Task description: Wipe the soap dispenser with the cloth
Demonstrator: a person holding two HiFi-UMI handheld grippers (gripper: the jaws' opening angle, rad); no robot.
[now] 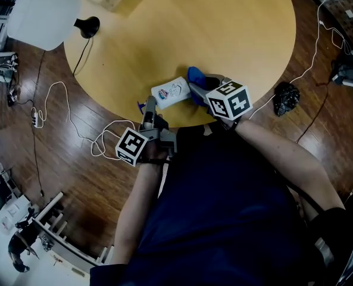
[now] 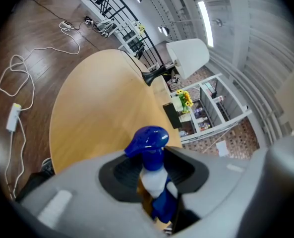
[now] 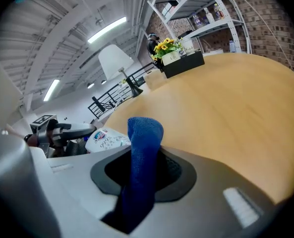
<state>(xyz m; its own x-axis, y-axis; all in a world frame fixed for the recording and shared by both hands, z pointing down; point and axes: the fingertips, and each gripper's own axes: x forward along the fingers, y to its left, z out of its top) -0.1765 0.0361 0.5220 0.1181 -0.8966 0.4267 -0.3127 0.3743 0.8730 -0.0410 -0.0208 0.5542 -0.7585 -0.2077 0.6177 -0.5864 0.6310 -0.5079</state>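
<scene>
White soap dispenser (image 1: 171, 92) between left tongs (image 1: 147, 108)

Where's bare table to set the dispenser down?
Most of the table is bare: centre and right side, from the lamp at far left to the right rim. Crowded only at the near edge, where soap dispenser, cloth, left gripper and right gripper bunch together.

A round wooden table (image 1: 224, 34) bears a white-shaded lamp (image 1: 45, 16) and a black flower box (image 3: 182, 63).

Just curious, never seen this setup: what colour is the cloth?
Blue; the cloth shows best in the right gripper view.
</scene>
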